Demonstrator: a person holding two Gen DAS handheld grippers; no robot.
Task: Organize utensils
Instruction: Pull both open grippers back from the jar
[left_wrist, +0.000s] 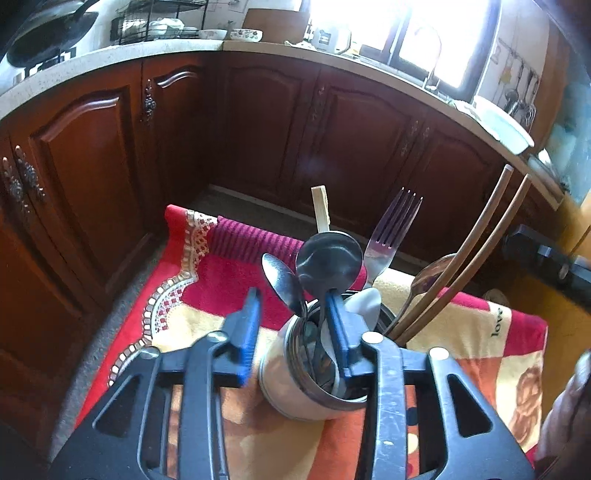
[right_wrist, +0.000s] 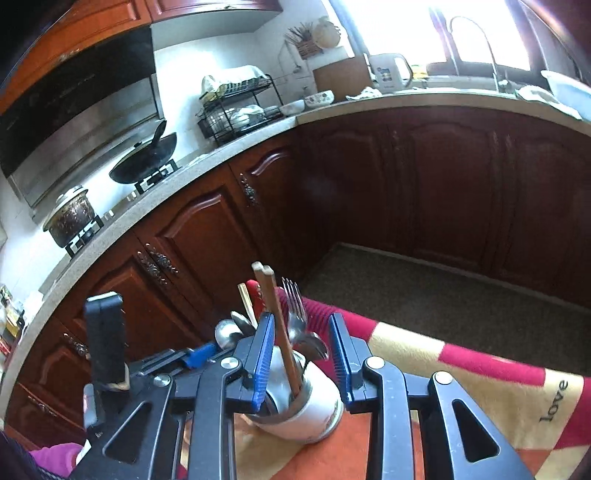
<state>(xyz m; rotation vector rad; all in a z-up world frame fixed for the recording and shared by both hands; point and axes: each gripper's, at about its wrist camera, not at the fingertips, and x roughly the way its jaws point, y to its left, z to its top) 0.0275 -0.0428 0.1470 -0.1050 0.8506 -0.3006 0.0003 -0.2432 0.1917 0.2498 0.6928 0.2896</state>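
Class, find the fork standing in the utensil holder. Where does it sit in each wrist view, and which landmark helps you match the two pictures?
Left wrist view: the fork stands tines up, right of centre, between the large spoon and the brown chopsticks.
Right wrist view: the fork is near centre, just right of the chopsticks, between the open tongs.
Shared landmark: the utensil holder on the red cloth.

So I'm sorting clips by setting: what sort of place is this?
A home kitchen, most likely: a wok and pot on a gas stove, a dish rack on the counter, and a faucet by the window.
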